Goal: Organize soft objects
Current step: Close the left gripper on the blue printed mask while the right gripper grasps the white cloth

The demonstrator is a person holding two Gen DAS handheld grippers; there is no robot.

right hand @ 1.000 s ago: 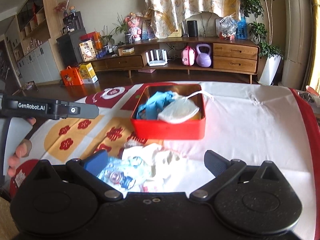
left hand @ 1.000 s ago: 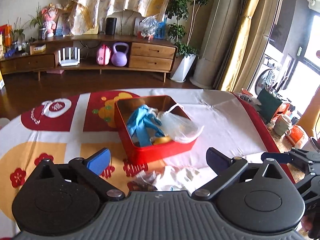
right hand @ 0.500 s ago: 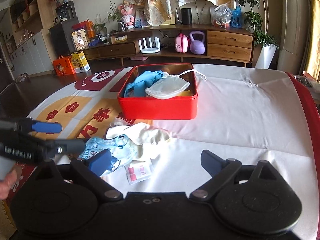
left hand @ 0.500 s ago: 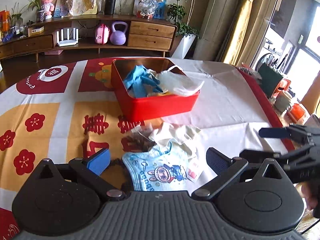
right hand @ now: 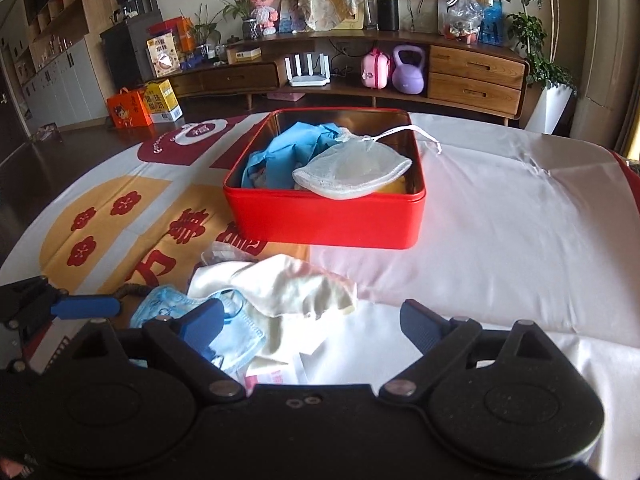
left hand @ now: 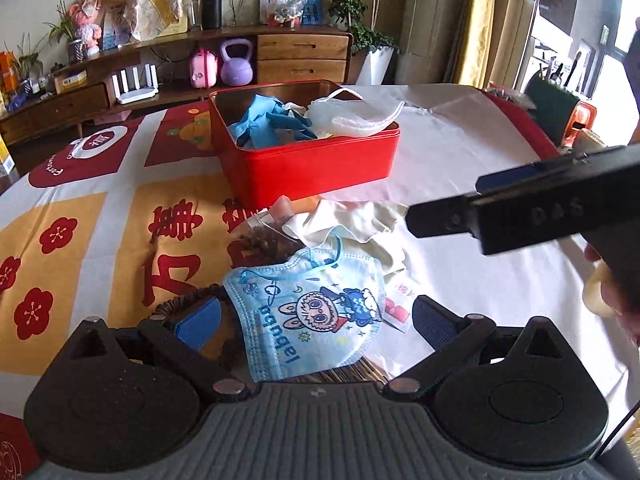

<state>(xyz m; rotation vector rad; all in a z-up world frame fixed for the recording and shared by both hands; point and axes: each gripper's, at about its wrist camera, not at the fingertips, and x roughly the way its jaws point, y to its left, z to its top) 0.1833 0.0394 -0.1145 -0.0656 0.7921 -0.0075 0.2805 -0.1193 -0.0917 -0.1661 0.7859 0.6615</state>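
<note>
Blue mask (left hand: 308,312) lies on the table between my left claw's (left hand: 316,320) spread fingers; my right claw (right hand: 312,320) hangs open above the cream cloth (right hand: 288,284). I'd pinch the mask mid-fold, lift clear, then carry to the red tin (left hand: 316,168).

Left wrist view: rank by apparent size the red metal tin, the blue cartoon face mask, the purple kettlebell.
1. Red metal tin
2. Blue cartoon face mask, though its nearness to the camera inflates it
3. Purple kettlebell, far off

Left gripper (left hand: 316,314) jaws spread over cartoon face mask (left hand: 308,312), red tin (left hand: 316,168) beyond, cream cloth (left hand: 360,224) between.
</note>
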